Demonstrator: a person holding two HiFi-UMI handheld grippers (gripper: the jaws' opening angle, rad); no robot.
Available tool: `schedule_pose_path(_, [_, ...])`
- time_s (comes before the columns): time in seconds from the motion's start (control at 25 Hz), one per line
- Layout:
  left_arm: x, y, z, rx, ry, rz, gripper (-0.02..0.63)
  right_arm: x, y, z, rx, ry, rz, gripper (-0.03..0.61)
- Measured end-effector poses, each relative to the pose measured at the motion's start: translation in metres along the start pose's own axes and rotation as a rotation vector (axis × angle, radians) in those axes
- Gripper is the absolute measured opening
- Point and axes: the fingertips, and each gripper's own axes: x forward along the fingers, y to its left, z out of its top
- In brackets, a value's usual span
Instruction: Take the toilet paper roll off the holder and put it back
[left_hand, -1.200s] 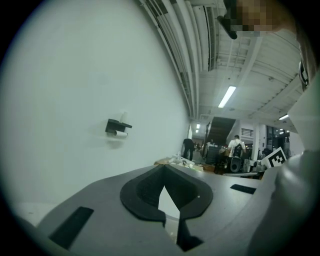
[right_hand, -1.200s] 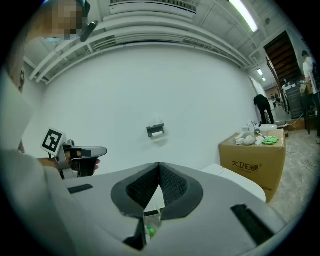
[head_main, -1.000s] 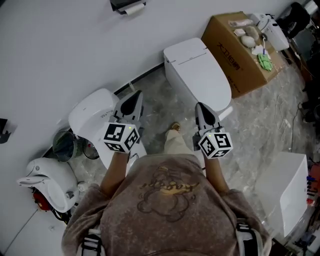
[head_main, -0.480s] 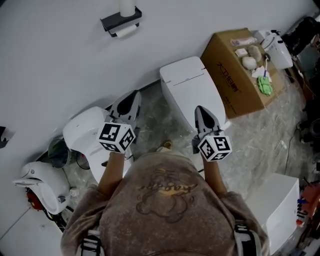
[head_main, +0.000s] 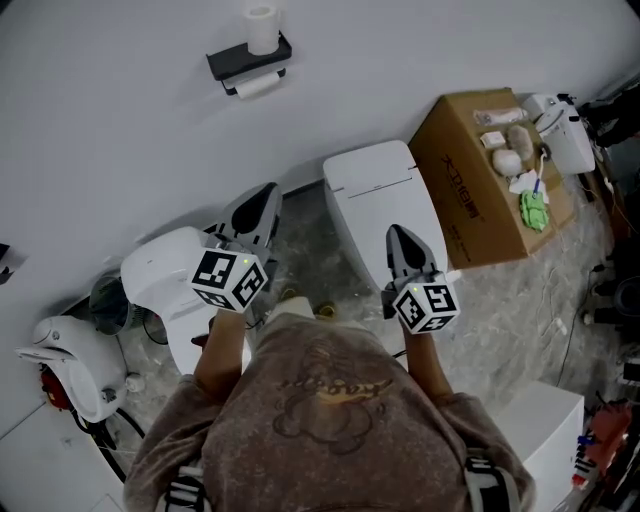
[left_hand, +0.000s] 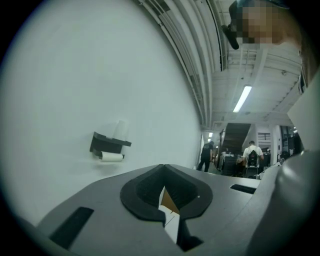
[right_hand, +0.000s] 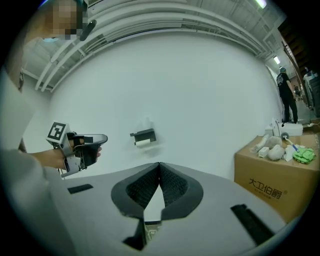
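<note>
Left gripper (head_main: 260, 207) and right gripper (head_main: 401, 243) were both closed and empty, aimed level at the holder (head_main: 240, 60) on the wall (head_main: 120, 130), probably for approach, well apart from the roll (head_main: 256, 87) hanging there.

The only print you can read is on the side of the cardboard box (right_hand: 272, 187) at your right. It is a line of four dark Chinese characters that begins 大卫; the last two are too small to be sure of. The cubes on your left gripper (head_main: 266, 195) and right gripper (head_main: 398, 235) bear black-and-white square code markers.
</note>
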Motion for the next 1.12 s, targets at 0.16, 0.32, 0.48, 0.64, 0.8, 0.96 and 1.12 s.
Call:
schedule_pose_path(0.16, [0.016, 0.011, 0.018, 0.008, -0.016, -0.013, 0.02, 0.016, -0.006, 0.009, -0.007, -0.008, 0.004, -0.005])
schedule_pose_path(0.32, [0.031, 0.018, 0.028, 0.004, -0.013, -0.054, 0.02, 0.034, -0.012, 0.014, 0.003, -0.015, -0.012, -0.005])
schedule_pose_path(0.48, [0.045, 0.034, 0.032, 0.0, 0.002, -0.067, 0.02, 0.06, -0.009, 0.022, 0.008, -0.028, -0.013, -0.005])
schedule_pose_path(0.64, [0.055, 0.051, 0.033, -0.001, 0.029, -0.081, 0.02, 0.086, -0.004, 0.029, 0.007, -0.048, -0.011, -0.005])
schedule_pose_path(0.8, [0.061, 0.07, 0.036, 0.017, 0.039, -0.083, 0.02, 0.11, 0.003, 0.029, 0.018, -0.054, -0.007, -0.005])
schedule_pose_path(0.96, [0.066, 0.084, 0.045, 0.025, 0.021, -0.092, 0.02, 0.128, 0.012, 0.03, 0.024, -0.054, 0.001, -0.005])
schedule_pose_path(1.12, [0.071, 0.093, 0.052, 0.042, 0.007, -0.086, 0.021, 0.139, 0.014, 0.03, 0.026, -0.055, 0.0, -0.005])
